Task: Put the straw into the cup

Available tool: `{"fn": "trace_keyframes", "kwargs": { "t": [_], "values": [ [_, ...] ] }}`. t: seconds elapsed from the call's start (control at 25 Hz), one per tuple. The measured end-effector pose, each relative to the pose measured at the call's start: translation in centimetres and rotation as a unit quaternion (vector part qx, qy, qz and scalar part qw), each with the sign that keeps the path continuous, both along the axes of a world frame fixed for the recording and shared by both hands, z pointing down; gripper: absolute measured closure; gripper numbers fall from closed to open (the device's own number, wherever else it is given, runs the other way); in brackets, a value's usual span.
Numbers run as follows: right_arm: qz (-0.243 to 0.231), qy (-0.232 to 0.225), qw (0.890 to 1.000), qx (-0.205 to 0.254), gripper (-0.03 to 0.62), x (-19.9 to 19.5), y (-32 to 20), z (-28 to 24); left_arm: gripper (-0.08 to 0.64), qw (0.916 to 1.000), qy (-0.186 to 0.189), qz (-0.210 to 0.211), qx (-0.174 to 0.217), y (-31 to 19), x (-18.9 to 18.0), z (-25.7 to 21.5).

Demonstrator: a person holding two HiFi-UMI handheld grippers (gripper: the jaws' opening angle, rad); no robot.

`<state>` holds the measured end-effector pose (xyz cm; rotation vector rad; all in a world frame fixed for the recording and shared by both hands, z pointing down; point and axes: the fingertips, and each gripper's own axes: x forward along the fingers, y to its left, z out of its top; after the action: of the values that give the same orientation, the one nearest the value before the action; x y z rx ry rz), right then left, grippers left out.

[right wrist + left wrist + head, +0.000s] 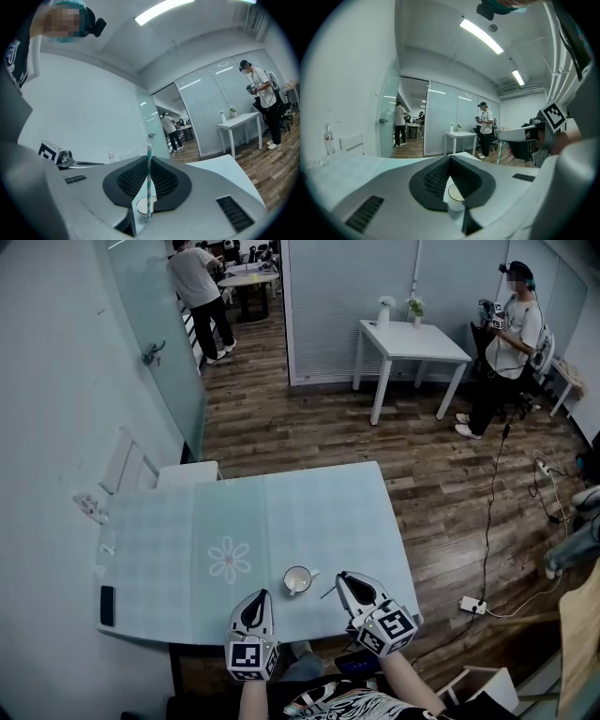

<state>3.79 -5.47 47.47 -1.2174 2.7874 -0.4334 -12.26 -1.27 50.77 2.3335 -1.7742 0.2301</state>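
- The right tongs (149, 159) are clenched on the straw (149, 180), a paper one striped teal and white.
- In the right gripper view the straw stands upright between the two dark ribbed pads (166, 180). Its top rises just above the tips and its lower end runs down below them.
- In the head view the straw shows only as a thin dark line poking out on the cup's side of the right tongs. It is near the cup (298, 579) but not in it.
- The left tongs (450, 158) are closed, tips together, with nothing between them. Only a narrow wedge of gap shows below the tips, and the cup is seen through it.
- The left tongs hang over the near edge of the desk (309, 512), just to the left of the cup and apart from it.
- The cup is white and stands upright on the pale cloth of the desk, between the two tongs and a little ahead of them. Its small handle points towards the right tongs.
- A flower print (230, 559) lies on the cloth to the left of the cup, and a dark phone (107, 606) lies flat near the desk's left corner, well apart from both.
- Further off stands a small white table (412, 338). One person (511, 334) is beside it, and another person (197, 287) is at the far doorway.
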Motion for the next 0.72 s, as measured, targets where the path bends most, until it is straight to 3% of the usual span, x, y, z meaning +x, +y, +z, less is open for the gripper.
{"fn": "trace_keyframes", "kwargs": {
  "t": [0.44, 0.72],
  "values": [
    [0.005, -0.005, 1.000, -0.011, 0.583, -3.4, -3.3, 0.1, 0.548, 0.9992, 0.020, 0.030, -0.016, -3.7, -1.8, 1.7],
    [0.021, -0.021, 1.000, -0.006, 0.583, -4.3, -3.7, -0.2, 0.549, 0.9980, 0.011, 0.061, -0.012, -5.3, -1.9, 1.5]
  ]
}}
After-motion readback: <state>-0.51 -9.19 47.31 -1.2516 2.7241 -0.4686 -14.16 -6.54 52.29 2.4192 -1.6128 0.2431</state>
